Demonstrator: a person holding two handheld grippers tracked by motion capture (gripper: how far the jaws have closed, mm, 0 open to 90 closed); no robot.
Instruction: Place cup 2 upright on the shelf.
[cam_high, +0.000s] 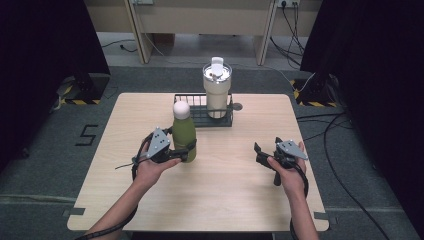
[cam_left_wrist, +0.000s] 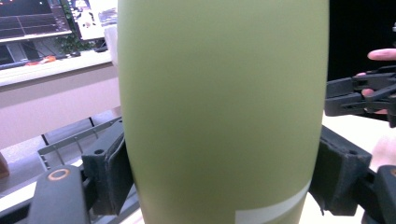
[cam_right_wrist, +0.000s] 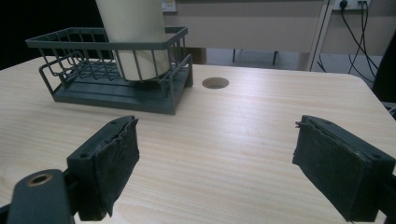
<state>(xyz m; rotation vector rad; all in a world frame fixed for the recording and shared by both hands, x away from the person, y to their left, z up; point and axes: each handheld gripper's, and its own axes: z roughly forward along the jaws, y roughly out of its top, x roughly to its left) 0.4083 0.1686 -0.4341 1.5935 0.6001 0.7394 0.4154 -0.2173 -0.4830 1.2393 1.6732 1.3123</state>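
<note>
A green bottle (cam_high: 183, 134) with a white round cap stands upright at the table's left middle, just in front of the wire basket (cam_high: 196, 119). My left gripper (cam_high: 186, 153) is shut on the bottle's lower body. In the left gripper view the green bottle (cam_left_wrist: 219, 102) fills the space between the pads (cam_left_wrist: 112, 172). I cannot tell whether the bottle rests on the table or hangs just above it. My right gripper (cam_high: 264, 153) is held open at the right middle, its pads (cam_right_wrist: 109, 163) wide apart over bare wood, nothing between them.
A cream tumbler (cam_high: 217, 90) with a white lid stands in the right end of the dark wire basket (cam_right_wrist: 112, 70) at the table's far middle. A round cable hole (cam_right_wrist: 215, 82) lies just right of the basket. Cables trail on the floor at the right.
</note>
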